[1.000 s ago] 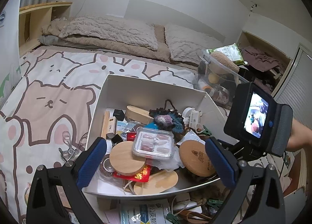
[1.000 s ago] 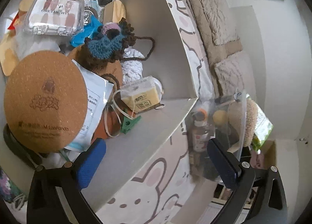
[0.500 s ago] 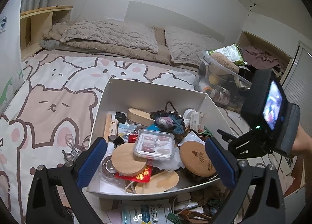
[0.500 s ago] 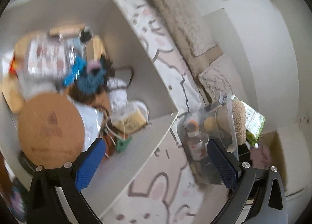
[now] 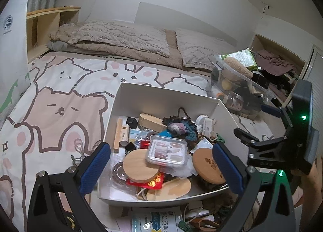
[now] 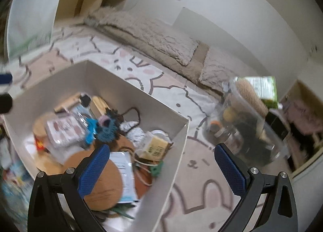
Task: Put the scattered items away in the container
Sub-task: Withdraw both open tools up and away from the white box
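Note:
A white box point(image 5: 161, 98) point(image 6: 113, 82) sits on a cartoon-print bedspread and holds several items: round wooden coasters point(image 5: 139, 166), a clear case of press-on nails point(image 5: 166, 153), a crocheted pouch point(image 5: 179, 128) and a cork coaster point(image 6: 101, 181). My left gripper point(image 5: 161, 169) hangs open above the box's near edge with nothing between its fingers. My right gripper point(image 6: 162, 168) is open and empty over the box's right corner. In the left wrist view the right gripper's body point(image 5: 290, 143) shows at the right. Loose packets point(image 5: 157, 219) and metal clips point(image 5: 77, 151) lie outside the box.
A clear plastic tub point(image 5: 238, 90) point(image 6: 248, 131) full of bottles stands on the bed right of the box. Beige pillows point(image 5: 121, 38) lie at the head of the bed. A wooden shelf point(image 5: 46, 23) is at the far left. A hand point(image 5: 310, 189) holds the right gripper.
The right gripper has lifted out of the box and swung up to look across the bed; its view is blurred by motion. The left gripper has risen slightly.

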### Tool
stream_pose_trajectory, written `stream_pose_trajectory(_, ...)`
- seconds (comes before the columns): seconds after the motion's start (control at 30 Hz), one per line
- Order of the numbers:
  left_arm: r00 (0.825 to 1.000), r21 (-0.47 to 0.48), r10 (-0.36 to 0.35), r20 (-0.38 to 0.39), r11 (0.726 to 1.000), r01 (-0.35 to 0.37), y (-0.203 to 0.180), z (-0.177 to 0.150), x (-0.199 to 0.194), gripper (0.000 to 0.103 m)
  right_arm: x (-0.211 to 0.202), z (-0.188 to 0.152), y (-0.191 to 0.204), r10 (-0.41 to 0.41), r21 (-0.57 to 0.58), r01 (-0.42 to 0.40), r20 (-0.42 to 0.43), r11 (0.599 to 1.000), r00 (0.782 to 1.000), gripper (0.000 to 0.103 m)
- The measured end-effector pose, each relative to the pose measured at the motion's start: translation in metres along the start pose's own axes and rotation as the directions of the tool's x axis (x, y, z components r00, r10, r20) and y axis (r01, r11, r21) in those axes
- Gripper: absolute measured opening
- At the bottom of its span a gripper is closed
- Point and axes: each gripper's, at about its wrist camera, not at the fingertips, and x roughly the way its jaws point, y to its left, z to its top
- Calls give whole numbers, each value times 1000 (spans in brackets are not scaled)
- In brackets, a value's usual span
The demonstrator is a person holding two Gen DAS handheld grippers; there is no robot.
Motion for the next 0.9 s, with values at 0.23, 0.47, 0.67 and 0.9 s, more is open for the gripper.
stream_pose_trajectory(0.23, 1000, -10, 13, 16, 1000, -13, 4, 1, -3, 103, -14, -11, -8, 74, 161, -82, 54, 984, 996, 103)
stream_pose_trajectory(0.47, 999, 13, 44, 30, 999, -44, 2, 0, -5, 103, -26, -22, -11, 118, 283, -140, 93, 949, 989, 103)
stream_pose_trajectory(0.67, 997, 31, 51, 50, 998, -53, -1, -1, -10, 103, -41, -25, -12, 140, 358, -183, 143, 916, 980, 103)
stream_pose_trajectory(0.9, 996, 38, 42, 82, 998, -45, -6, 0, -23, 103, -60, -29, -10, 151, 397, -222, 203, 891, 968, 103)
